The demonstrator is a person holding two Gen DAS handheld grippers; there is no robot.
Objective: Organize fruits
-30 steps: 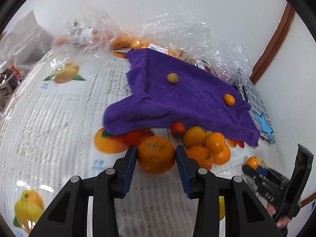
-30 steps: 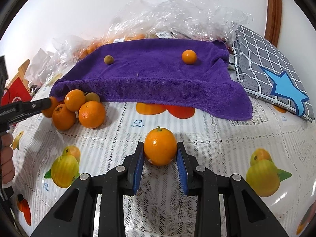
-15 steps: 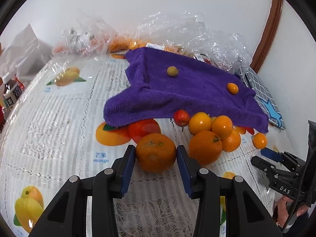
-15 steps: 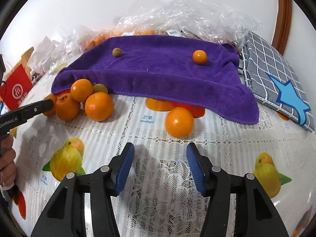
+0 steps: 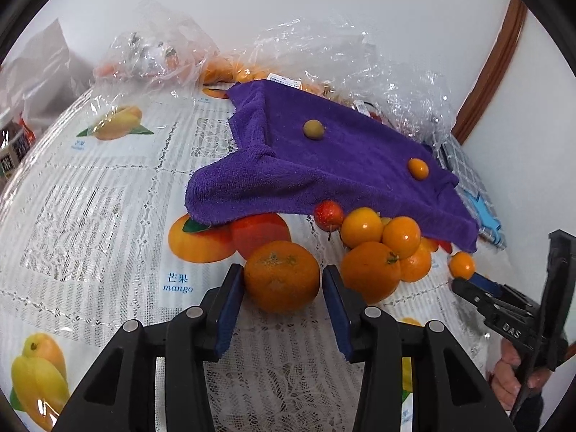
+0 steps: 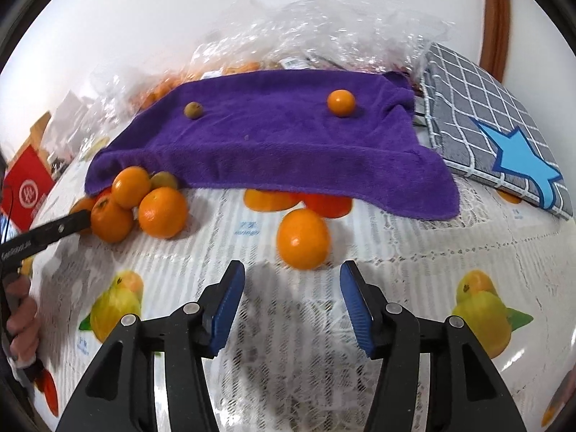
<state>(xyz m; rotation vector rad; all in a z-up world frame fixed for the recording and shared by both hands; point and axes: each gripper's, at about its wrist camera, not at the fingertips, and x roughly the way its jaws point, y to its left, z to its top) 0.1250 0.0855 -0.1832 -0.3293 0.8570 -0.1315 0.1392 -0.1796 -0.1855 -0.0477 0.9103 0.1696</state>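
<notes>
At the bottom middle of the left wrist view, the left tool (image 5: pixel 281 289) has a bumpy mandarin (image 5: pixel 282 276) between its two blue pads. The pads sit tight on both sides of the fruit, so it is held. The mandarin is low over the desk (image 5: pixel 90 216), which wears a lacy white cloth with fruit pictures on it.

Just to the right of it, a bit farther up the frame, is a pile of oranges (image 5: pixel 381 248) bunched close together and touching. A small red fruit (image 5: pixel 328 215) sits at the upper left of the pile, right at the edge of the purple towel (image 5: pixel 342 169). One little orange (image 5: pixel 462 265) lies by itself to the right of the pile — just past the tip of the right tool (image 5: pixel 475 286) that pokes in from the lower right.

In the right wrist view, the right tool (image 6: pixel 292 298) at the bottom middle is partly open and holds nothing. The little orange (image 6: pixel 303 238) lies on the desk just beyond its tips, not touching them.

Farther up, on top of the purple towel, are two small fruits well apart — a greenish-brown one (image 5: pixel 314 129) and a tiny orange one (image 5: pixel 418 169). Behind the towel, at the top of the frame, are crinkly clear plastic bags (image 5: pixel 378 68).
</notes>
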